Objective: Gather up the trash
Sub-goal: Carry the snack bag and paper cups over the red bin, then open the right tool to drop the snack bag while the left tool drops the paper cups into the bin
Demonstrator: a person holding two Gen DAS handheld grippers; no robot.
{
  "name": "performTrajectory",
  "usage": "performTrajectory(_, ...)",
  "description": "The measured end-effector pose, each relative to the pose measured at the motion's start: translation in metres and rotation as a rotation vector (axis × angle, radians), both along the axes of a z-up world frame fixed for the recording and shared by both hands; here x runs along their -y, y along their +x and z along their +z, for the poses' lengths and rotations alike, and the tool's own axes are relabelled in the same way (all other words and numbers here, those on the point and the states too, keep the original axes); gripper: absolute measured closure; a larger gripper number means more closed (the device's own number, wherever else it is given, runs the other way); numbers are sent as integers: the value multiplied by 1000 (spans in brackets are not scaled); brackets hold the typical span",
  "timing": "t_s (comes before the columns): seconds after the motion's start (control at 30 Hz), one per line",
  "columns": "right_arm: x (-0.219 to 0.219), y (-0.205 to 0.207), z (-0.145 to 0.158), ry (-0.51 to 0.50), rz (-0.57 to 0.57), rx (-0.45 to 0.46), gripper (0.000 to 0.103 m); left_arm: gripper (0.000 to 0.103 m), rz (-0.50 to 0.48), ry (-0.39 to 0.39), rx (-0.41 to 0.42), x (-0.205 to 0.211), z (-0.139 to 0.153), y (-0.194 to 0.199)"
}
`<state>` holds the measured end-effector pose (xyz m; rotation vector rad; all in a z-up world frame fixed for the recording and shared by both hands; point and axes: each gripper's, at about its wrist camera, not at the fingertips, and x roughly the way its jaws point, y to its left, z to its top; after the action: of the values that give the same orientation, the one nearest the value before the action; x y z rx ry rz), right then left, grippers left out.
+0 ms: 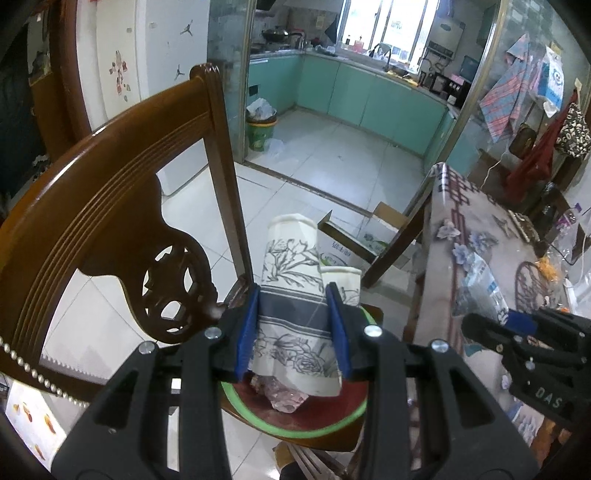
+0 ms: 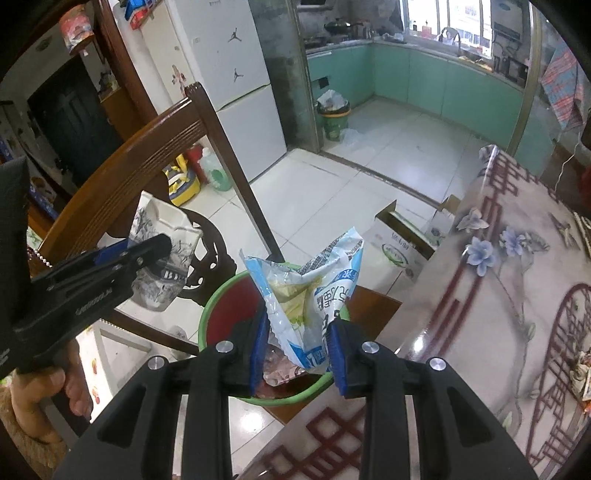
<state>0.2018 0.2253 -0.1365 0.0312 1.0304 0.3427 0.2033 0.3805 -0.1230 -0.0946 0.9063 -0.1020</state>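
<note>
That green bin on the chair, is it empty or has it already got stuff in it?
Not empty. The bin already holds crumpled pinkish wrapping at the bottom, seen below the snack bag.

A wooden chair [image 1: 110, 206] with a carved back stands on a white tiled floor [image 1: 325, 166]. Beyond a doorway lies a kitchen with green cabinets [image 1: 351, 92] and a bright window [image 1: 388, 22] (daylight pours in). A white fridge [image 2: 236, 81] stands by a grey pillar [image 2: 288, 74]. On the right, a floral cloth covers a table [image 2: 517, 277]; a cardboard box [image 2: 402, 240] sits on the floor beside it.
</note>
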Motion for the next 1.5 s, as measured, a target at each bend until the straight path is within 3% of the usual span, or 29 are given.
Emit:
performTrajectory(0.63, -20, 25, -28, 44, 94, -67, 66, 69, 6, 0, -19, 3, -11, 30)
performTrajectory(0.67, -21, 26, -28, 48, 99, -68, 56, 67, 12, -1, -15, 2, -11, 30)
performTrajectory(0.73, -23, 24, -26, 49, 102, -59, 42, 51, 27, -18, 0, -1, -8, 28)
performTrajectory(0.77, -22, 23, -25, 50, 101, -53, 41, 42, 33, -27, 8, -2, -6, 27)
performTrajectory(1.23, -5, 0, -2, 90, 97, -12, 40, 33, 29, -29, 93, 6, 26, -2)
performTrajectory(1.4, -16, -6, -10, 46, 119, -4, 30, 33, 45, -26, 106, 4, 31, -16)
performTrajectory(1.5, -19, -9, -8, 69, 124, 2, 26, 32, 55, -27, 111, 0, 34, -25)
